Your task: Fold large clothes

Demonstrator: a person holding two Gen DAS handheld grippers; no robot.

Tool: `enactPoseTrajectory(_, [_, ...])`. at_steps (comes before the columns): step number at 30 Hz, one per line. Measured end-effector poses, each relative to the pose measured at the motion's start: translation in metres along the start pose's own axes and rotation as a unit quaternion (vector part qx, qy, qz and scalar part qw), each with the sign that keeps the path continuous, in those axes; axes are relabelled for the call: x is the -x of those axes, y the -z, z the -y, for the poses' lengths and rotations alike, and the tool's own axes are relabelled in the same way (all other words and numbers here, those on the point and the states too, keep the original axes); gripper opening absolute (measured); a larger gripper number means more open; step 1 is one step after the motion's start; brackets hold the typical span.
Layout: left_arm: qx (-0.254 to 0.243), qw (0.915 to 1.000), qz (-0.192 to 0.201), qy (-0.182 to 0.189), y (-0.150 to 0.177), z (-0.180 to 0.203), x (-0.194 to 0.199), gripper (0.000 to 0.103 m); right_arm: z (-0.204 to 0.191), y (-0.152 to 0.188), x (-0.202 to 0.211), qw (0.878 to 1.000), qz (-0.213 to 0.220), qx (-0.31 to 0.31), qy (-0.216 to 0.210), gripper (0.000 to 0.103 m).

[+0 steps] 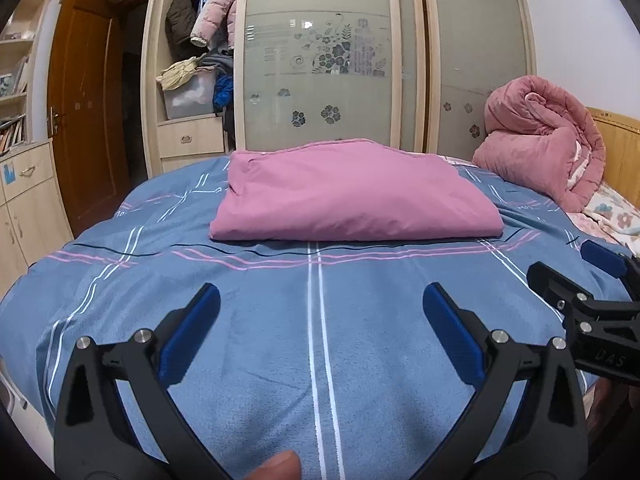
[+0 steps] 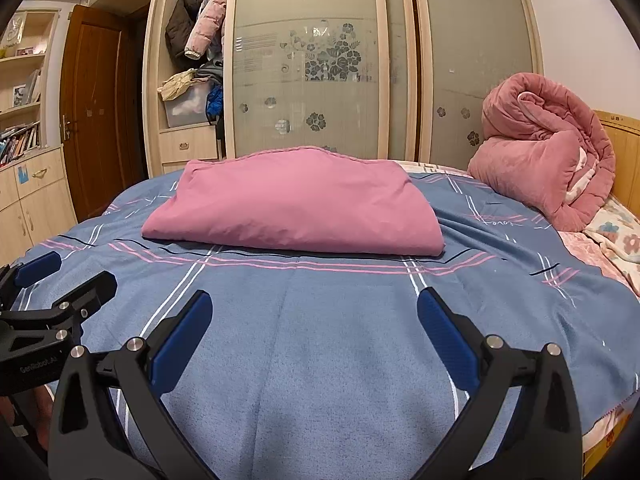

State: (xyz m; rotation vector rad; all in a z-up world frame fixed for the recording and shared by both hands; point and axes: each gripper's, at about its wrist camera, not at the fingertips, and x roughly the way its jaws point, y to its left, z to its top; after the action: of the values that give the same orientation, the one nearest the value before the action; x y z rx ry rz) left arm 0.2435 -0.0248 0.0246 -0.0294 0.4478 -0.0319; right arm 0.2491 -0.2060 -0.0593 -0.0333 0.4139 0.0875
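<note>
Pink cloth (image 1: 352,192) folded, mid-bed, edges free.

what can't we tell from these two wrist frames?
- Pink folded cloth: far edge and layer count hidden by its own bulk, both views.
- Left gripper, right gripper: open; handles cut off by the bottom edges.
- Bed: near edge hidden below the grippers.
- Shelf books: titles too small.
</note>
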Motion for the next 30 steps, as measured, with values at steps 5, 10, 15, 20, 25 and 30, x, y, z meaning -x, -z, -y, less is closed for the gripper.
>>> enactPoseTrajectory(5, [0.009,1.0000,-0.001,0.004,0.001,-0.002,-0.002,0.101,-0.001,0.000,0.001,1.000,0.003,0.002,0.000,0.102])
enactPoseTrajectory(10, [0.014,0.9998,-0.004,0.014,0.002,-0.003,-0.003,0.101,-0.001,0.000,0.001,1.000,0.003,0.002,-0.002,0.102])
enactPoseTrajectory(15, [0.013,0.9998,-0.012,0.006,0.000,0.001,-0.004,0.101,-0.003,0.000,0.002,1.000,0.004,0.002,-0.003,0.102])
enactPoseTrajectory(20, [0.007,0.9998,-0.007,0.016,0.000,0.005,0.000,0.101,-0.003,-0.001,0.001,1.000,0.003,0.000,-0.004,0.102])
enactPoseTrajectory(25, [-0.002,0.9999,-0.013,-0.005,0.001,0.008,0.000,0.101,-0.002,-0.002,0.001,1.000,0.003,-0.001,-0.003,0.102])
enactPoseTrajectory(30, [0.017,0.9994,-0.029,0.003,0.001,0.001,-0.005,0.101,-0.001,-0.003,0.001,1.000,0.003,-0.004,-0.003,0.102])
